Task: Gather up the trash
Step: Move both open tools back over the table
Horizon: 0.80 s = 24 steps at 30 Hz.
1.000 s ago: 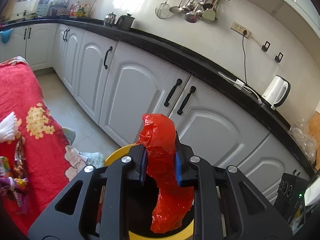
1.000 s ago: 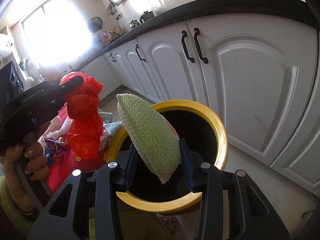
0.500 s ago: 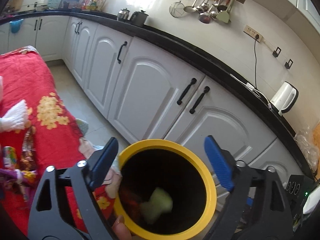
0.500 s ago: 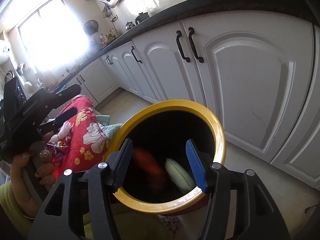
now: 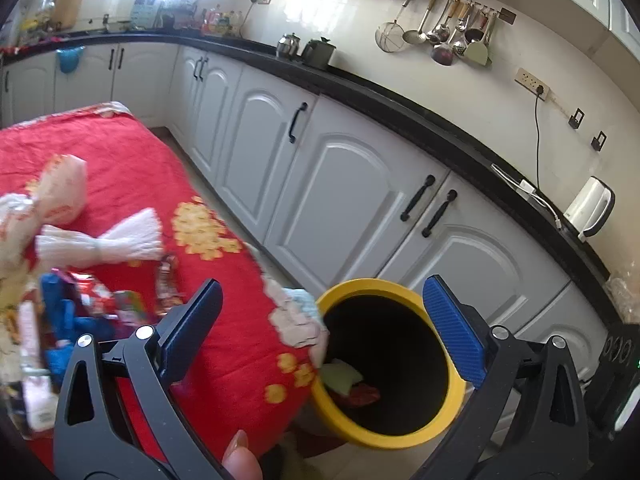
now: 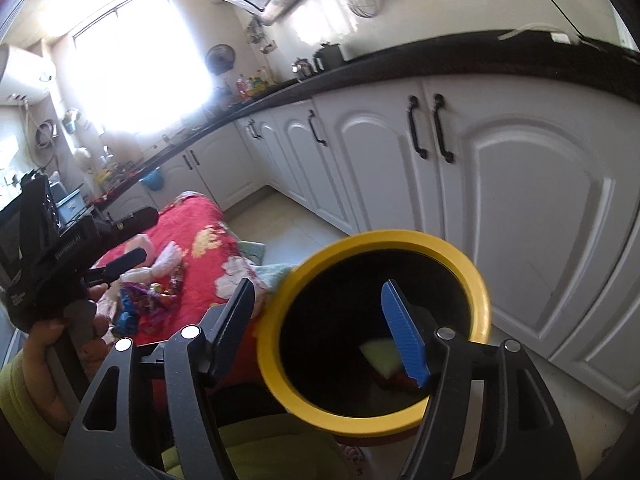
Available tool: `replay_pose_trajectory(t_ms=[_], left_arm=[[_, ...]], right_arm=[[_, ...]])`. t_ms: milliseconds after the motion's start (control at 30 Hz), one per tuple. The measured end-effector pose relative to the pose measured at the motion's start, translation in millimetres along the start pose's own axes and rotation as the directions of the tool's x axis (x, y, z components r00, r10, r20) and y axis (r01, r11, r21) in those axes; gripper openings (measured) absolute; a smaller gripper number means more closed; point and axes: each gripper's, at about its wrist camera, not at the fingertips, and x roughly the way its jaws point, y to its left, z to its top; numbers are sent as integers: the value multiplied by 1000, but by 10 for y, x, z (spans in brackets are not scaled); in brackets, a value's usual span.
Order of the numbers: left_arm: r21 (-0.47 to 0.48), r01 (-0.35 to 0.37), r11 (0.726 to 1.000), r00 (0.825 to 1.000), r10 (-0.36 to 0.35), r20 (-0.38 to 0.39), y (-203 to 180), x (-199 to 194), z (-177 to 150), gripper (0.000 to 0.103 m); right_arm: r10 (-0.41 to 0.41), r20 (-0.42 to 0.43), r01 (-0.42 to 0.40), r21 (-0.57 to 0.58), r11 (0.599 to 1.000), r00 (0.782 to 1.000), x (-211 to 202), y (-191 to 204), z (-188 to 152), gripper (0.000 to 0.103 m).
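place: home kitchen | signs: white cabinets (image 5: 352, 200), black countertop (image 5: 400, 100) (kettle on it), hanging utensils (image 5: 444, 36)

surface: red floral cloth (image 5: 132, 168) | on it: white tied bag (image 5: 100, 242), wrappers (image 5: 92, 300) | bin (image 5: 452, 408) beside

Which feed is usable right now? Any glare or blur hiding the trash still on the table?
Left wrist: evenly lit, but the wrappers on the red tablecloth are motion-smeared. Right wrist: the window blows out white, and the bin interior is near black, though the green piece still shows.
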Motion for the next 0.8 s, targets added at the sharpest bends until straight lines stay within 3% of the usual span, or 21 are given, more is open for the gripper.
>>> replay_pose_trajectory(t_ms=[467,800], left_arm=[[38,-72,997,995,69,70,354,-519,32,92],[7,-114,993,987,112,116,634,-774,86,92]], right_arm=[[107,-31,-111,-146,983,994,125,773,31,69],[169,-78,-183,-244,952,983,260,1296,14,71]])
